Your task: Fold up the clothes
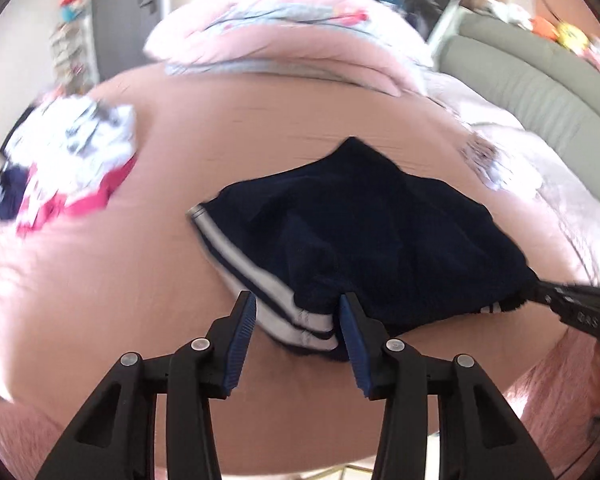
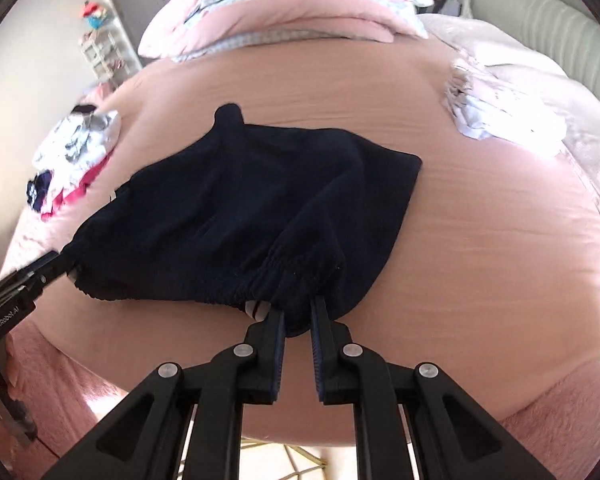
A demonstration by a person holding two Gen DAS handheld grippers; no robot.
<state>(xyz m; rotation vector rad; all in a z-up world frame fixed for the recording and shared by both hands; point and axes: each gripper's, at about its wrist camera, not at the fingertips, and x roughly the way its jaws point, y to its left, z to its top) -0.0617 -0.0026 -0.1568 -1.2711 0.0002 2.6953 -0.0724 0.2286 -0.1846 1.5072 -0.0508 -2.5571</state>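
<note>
navy shorts on pink bed | right tongs pinch waistband | left tongs spread apart (possibly touching striped hem)

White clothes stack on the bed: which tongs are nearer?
Right. The right tongs pinch the navy shorts on the side towards the stack; the left tongs sit at the shorts' opposite corner.

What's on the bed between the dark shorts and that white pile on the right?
Only bare pink sheet between shorts and white pile, in the right wrist view.
</note>
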